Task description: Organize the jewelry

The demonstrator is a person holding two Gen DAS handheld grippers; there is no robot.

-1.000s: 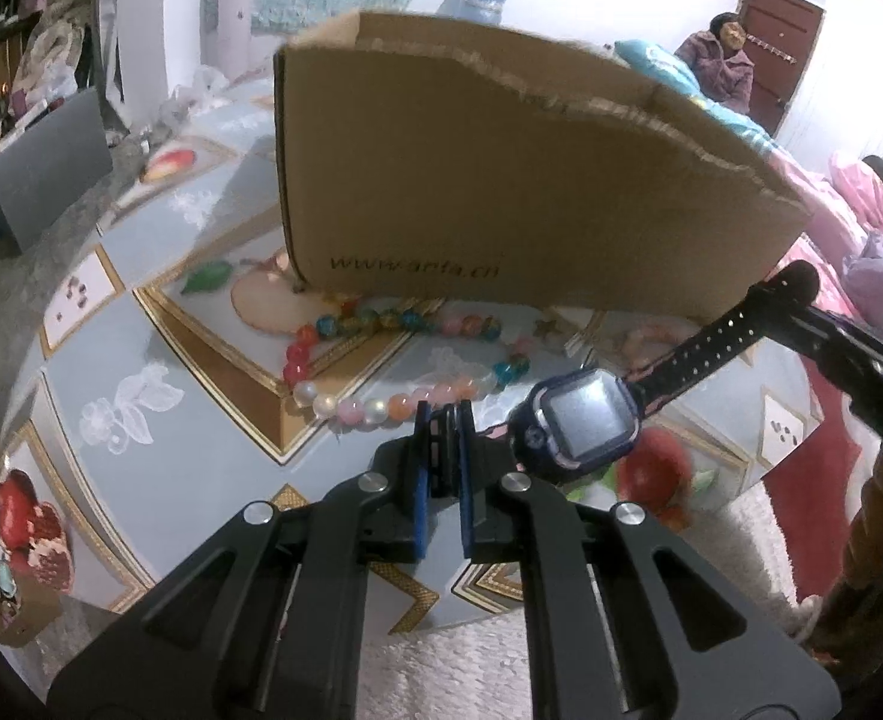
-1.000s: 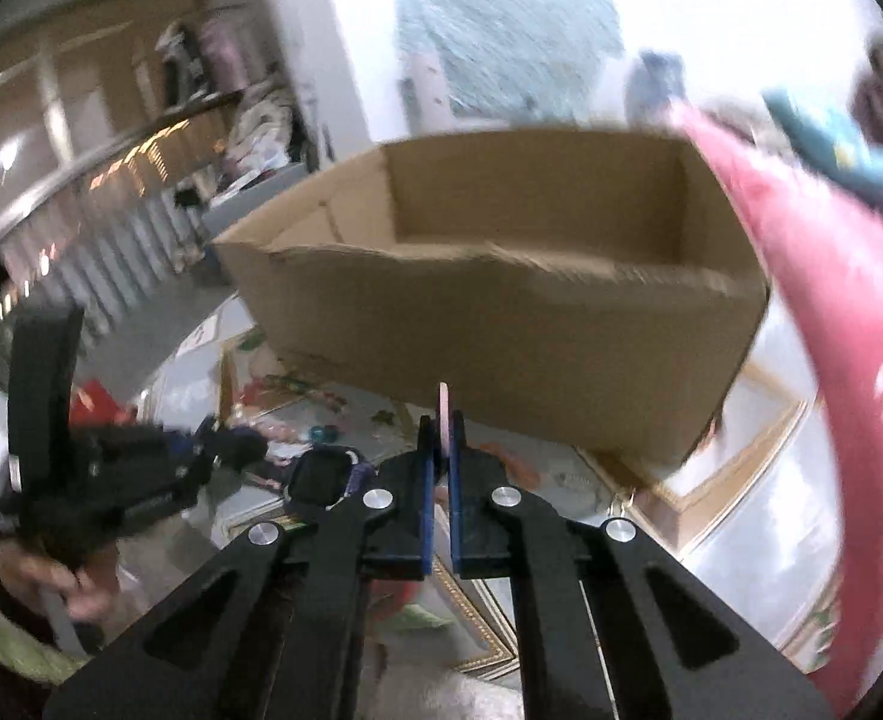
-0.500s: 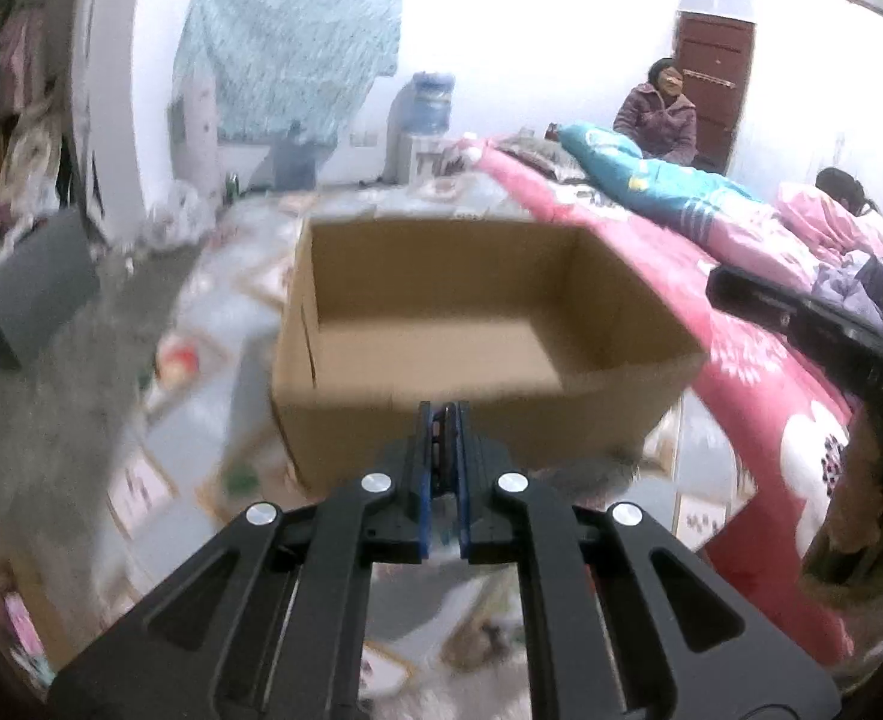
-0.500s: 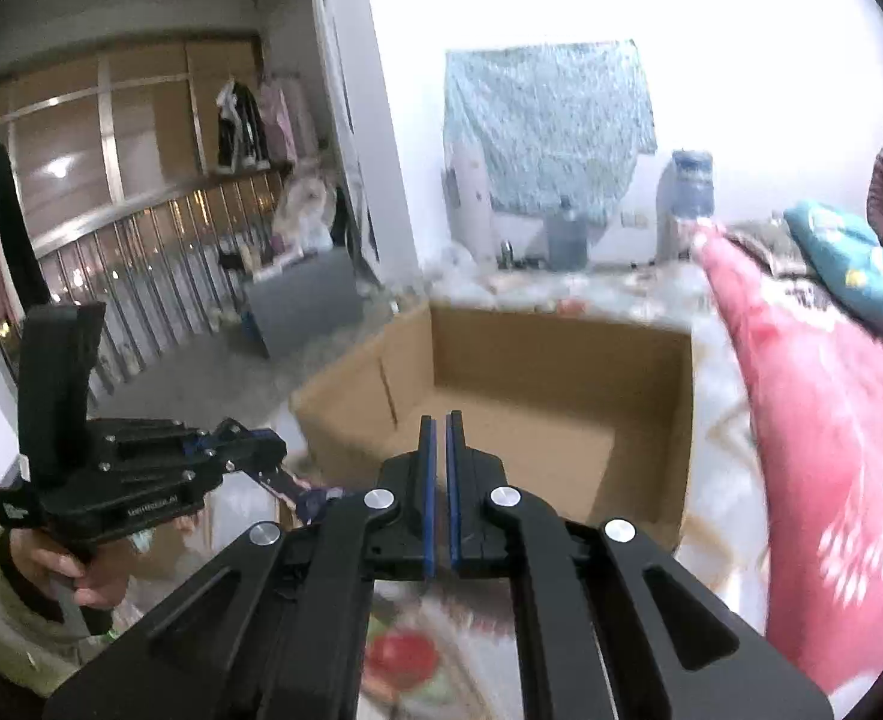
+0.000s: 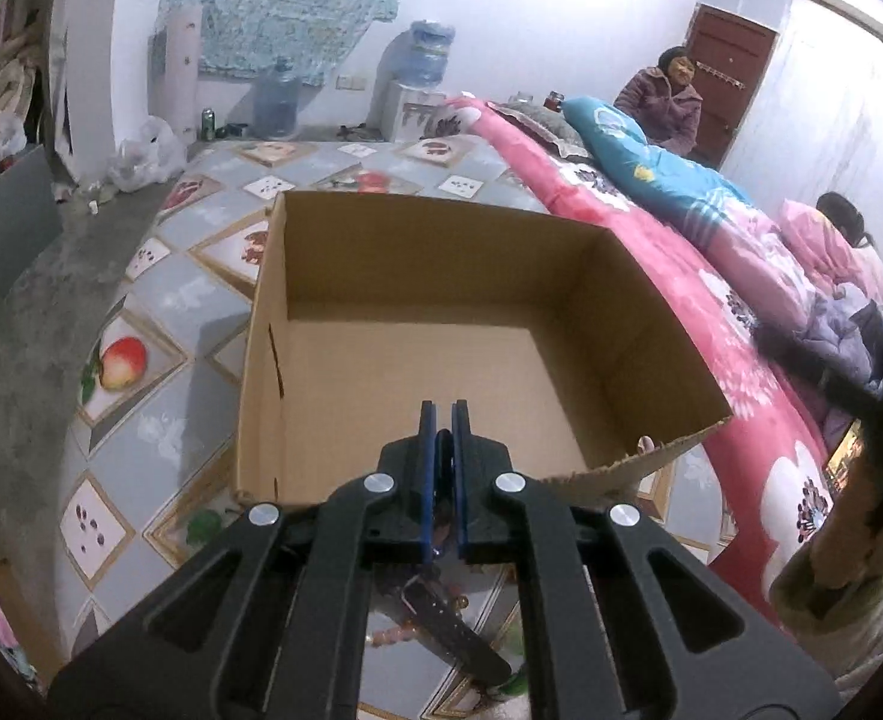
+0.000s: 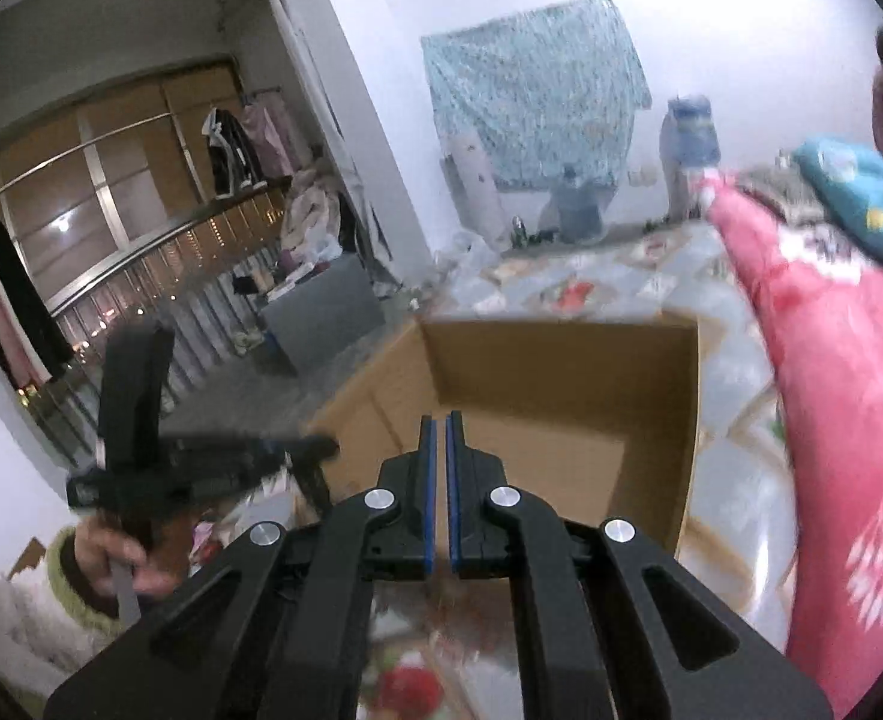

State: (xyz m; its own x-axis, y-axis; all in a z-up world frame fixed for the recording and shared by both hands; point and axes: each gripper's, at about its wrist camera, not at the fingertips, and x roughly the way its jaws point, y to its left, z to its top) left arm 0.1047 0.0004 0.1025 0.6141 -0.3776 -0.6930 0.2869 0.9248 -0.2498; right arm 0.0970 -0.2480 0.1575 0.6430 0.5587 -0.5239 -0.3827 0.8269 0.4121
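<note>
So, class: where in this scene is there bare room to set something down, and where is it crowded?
The cardboard box floor is bare between all four walls. The patterned mat left of the box is free up to the concrete. It is crowded beneath the left tool, where a strap and beads sit.

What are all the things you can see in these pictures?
cardboard box: one, brown, open, empty, on floor mat
floor mat: one, grey, fruit pictures, under box
quilts: two, pink-red and blue, right side
water bottles: two, blue, far wall
cloth: one, blue-green, on wall
people: two, far right
watch: one, dark, hanging from left claw
beads: few, pinkish, beside the watch
left claw: one, black, blue pads, shut on watch
right claw: one, black, blue pads, shut, nothing seen inside
</note>
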